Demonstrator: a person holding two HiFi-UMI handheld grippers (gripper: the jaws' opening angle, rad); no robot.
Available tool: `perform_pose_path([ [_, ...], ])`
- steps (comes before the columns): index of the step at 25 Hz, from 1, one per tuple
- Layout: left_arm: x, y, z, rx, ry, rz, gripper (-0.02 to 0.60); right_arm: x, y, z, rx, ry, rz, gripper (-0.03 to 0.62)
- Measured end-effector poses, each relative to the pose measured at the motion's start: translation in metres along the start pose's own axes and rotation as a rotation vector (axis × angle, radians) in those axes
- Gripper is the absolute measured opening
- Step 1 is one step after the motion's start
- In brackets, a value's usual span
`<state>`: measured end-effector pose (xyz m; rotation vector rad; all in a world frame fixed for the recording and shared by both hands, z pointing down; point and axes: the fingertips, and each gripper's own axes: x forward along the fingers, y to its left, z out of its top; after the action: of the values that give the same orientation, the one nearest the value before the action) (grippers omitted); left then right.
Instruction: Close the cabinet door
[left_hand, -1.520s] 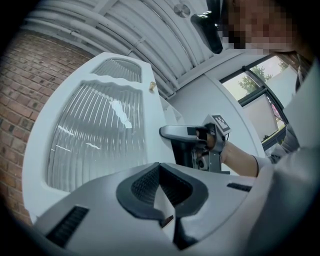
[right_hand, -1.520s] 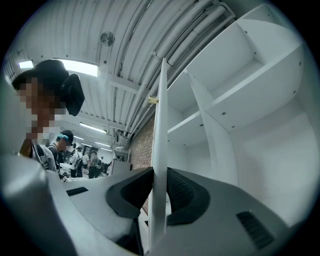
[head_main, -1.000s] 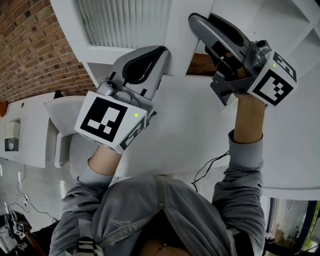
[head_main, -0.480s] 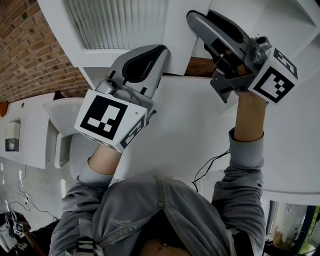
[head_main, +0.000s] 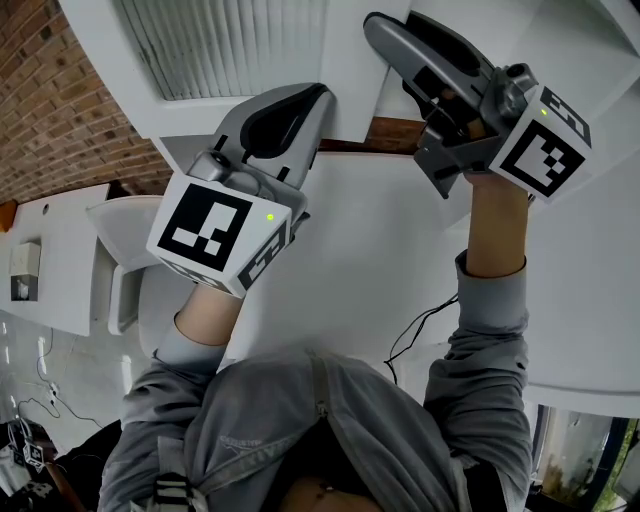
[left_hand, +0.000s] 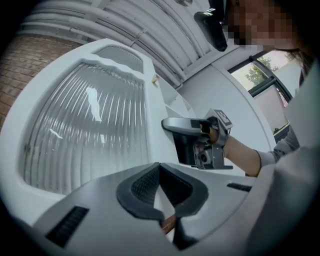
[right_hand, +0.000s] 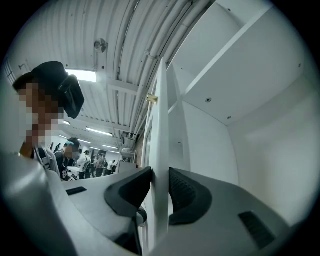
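The white cabinet door (head_main: 350, 70) with a ribbed glass pane (head_main: 230, 40) stands partly open, above head height. My right gripper (head_main: 380, 35) has the door's free edge (right_hand: 160, 125) between its pads (right_hand: 131, 192). The pads lie against both sides of the edge while the jaws are opening. In the left gripper view the right gripper (left_hand: 200, 142) shows at the door's right edge (left_hand: 162, 100). My left gripper (head_main: 315, 100) is shut with nothing in it. Its tip (left_hand: 160, 167) rests against the door's white frame, below the ribbed glass (left_hand: 90, 130).
The white cabinet interior (right_hand: 250, 140) with a shelf (right_hand: 235, 75) lies to the right of the door edge. A brown strip (head_main: 400, 132) shows between door and cabinet. A brick wall (head_main: 60, 100) is at left. People (right_hand: 85, 162) stand far behind.
Both grippers and the door have shifted slightly towards the upper left of the head view. The brown strip beside the door looks a little thinner.
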<state>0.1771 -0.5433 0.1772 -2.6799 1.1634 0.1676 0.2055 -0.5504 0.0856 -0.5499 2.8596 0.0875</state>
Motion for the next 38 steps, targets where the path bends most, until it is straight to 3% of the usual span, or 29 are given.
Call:
perform_pose_path([
  [10, 0.008, 0.003, -0.003, -0.001, -0.002, 0.017, 0.006, -0.009, -0.016, -0.002, -0.021, -0.035, -0.094, 0.152],
  [16, 0.013, 0.008, -0.004, -0.005, 0.0, 0.025, 0.006, -0.011, -0.024, -0.006, -0.033, -0.025, -0.113, 0.148],
  [21, 0.019, -0.013, 0.005, 0.002, -0.006, 0.029, 0.006, -0.034, -0.019, 0.006, -0.037, -0.033, -0.112, 0.125],
  [26, 0.018, 0.013, -0.007, 0.003, -0.002, 0.034, 0.006, -0.015, -0.029, -0.008, -0.047, -0.037, -0.14, 0.118],
  [29, 0.019, 0.013, -0.007, 0.001, -0.003, 0.037, 0.006, -0.022, -0.038, -0.009, -0.093, -0.017, -0.207, 0.134],
  [38, 0.022, 0.014, -0.004, 0.006, -0.006, 0.037, 0.006, -0.028, -0.042, -0.008, -0.107, -0.013, -0.244, 0.137],
])
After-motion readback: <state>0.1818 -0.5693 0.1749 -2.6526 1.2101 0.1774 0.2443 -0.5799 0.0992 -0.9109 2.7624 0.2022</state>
